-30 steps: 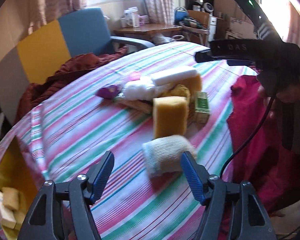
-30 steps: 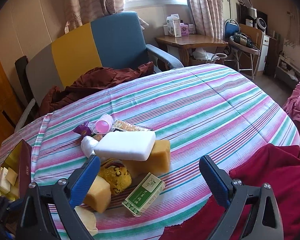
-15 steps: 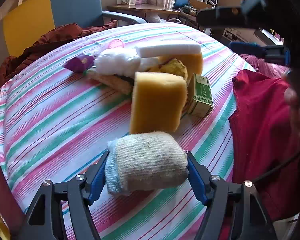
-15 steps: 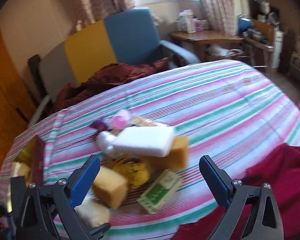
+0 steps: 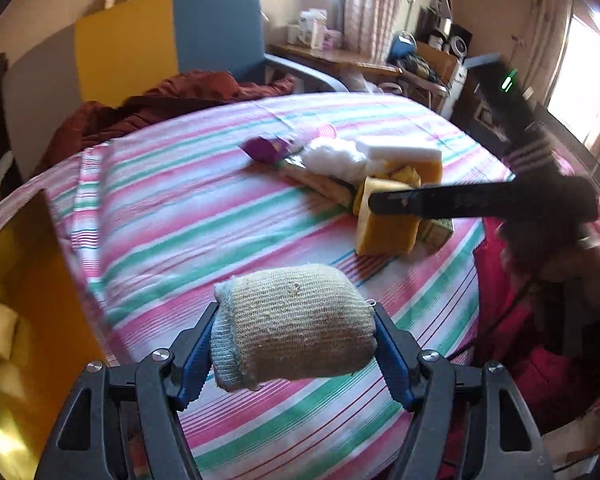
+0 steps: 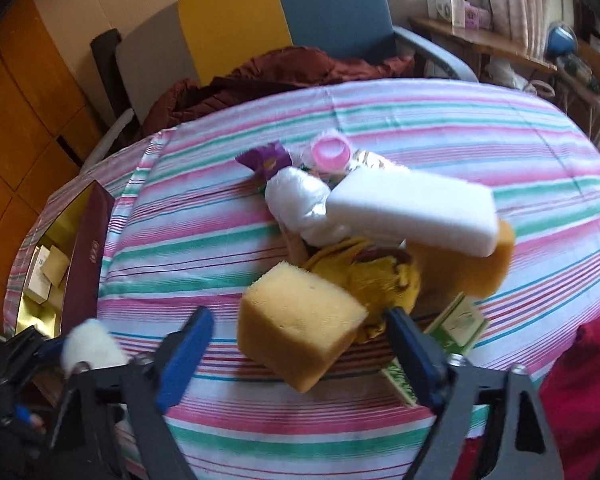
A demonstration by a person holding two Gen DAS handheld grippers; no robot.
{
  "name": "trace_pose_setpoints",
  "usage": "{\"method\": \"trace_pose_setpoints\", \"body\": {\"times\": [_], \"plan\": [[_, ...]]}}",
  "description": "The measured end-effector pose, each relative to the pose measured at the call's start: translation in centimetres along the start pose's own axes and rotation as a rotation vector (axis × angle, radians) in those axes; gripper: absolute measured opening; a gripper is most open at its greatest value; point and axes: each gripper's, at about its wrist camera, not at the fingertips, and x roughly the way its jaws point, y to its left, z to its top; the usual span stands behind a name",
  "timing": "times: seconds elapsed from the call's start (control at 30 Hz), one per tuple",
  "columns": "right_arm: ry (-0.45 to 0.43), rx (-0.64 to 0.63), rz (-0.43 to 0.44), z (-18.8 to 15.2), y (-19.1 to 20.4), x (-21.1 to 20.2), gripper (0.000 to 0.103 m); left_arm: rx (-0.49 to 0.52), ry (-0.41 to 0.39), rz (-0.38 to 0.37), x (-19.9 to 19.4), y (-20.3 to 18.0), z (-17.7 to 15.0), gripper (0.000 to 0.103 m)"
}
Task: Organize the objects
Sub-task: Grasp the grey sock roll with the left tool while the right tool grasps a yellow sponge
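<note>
Two grippers work: our left gripper [image 5: 292, 354] clamps the knit pad [image 5: 294, 322]; our right gripper [image 6: 300, 346], nearer the pile by the table's [image 6: 440, 120] near edge, is closing around the sponge [image 6: 300, 330], lying straight ahead between its jaws.

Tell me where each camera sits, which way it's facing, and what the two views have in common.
Left wrist: on the left gripper, looking down across the striped table; it grips a knitted scrubber; the right gripper and a hand show at right.
Right wrist: on the right gripper, jaws closing around a yellow sponge, pads not touching yet.
Shared: sponge pile, gold box, chair.
</note>
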Motion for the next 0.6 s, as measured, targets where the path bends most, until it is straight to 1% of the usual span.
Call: {"method": "trace_pose_setpoints", "body": {"times": [0.03, 0.1, 0.13, 0.2, 0.3, 0.4, 0.6], "plan": [[0.008, 0.005, 0.003, 0.0, 0.0, 0.3, 0.072, -0.008, -0.014, 0.006, -0.7, 0.3, -0.1, 0.072], [0.026, 0.005, 0.009, -0.1, 0.1, 1.0, 0.061, -0.025, -0.034, 0.018, -1.5, 0.9, -0.2, 0.073], [0.028, 0.005, 0.004, -0.2, 0.1, 1.2, 0.059, -0.039, -0.046, 0.022, -2.1, 1.3, -0.4, 0.073], [0.015, -0.013, -0.004, -0.3, 0.2, 1.0, 0.053, -0.064, -0.066, 0.037, -3.0, 2.0, -0.7, 0.073], [0.0, -0.048, -0.016, -0.5, 0.8, 0.5, 0.049, -0.11, -0.091, 0.061, -4.6, 3.5, -1.3, 0.073], [-0.013, -0.075, -0.013, -0.9, 1.3, -0.6, 0.049, -0.159, -0.118, 0.088, -6.3, 5.3, -2.0, 0.073], [-0.034, -0.077, 0.103, -2.0, 3.0, -2.9, 0.049, -0.298, -0.171, 0.174, -9.7, 9.8, -4.1, 0.073]]}}
